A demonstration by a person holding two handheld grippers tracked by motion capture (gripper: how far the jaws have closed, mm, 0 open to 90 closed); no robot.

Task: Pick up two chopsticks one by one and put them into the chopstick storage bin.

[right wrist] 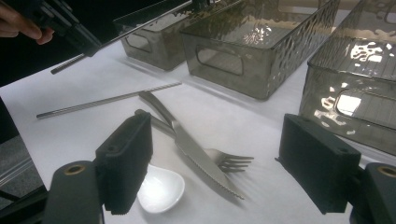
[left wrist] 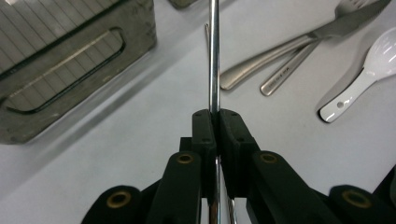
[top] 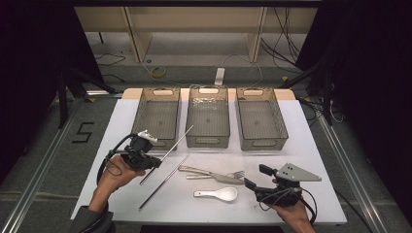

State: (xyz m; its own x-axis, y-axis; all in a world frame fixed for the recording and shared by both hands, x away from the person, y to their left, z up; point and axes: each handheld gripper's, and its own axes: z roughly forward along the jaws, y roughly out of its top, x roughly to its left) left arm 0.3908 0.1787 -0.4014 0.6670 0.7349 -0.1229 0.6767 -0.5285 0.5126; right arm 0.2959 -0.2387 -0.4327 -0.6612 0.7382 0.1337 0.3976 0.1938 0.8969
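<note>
My left gripper point(top: 148, 159) is shut on a metal chopstick point(top: 170, 149) and holds it off the white table top, its far tip pointing toward the left basket point(top: 156, 116). In the left gripper view the pads point(left wrist: 204, 126) pinch the chopstick point(left wrist: 214, 51), which runs straight ahead. A second chopstick point(top: 163, 182) lies flat on the table. To its right lie a knife point(top: 221, 177) crossed over a fork point(top: 233, 173), and a white spoon point(top: 217, 194). My right gripper point(top: 256, 176) hovers open near the front right; below its jaws are the knife point(right wrist: 196, 151) and spoon point(right wrist: 161, 190).
Three grey see-through baskets stand in a row at the back: left, middle point(top: 208, 116) and right point(top: 260, 119). The table's white sheet point(top: 311, 145) ends close behind the right hand. Cables and shelf legs lie on the floor beyond.
</note>
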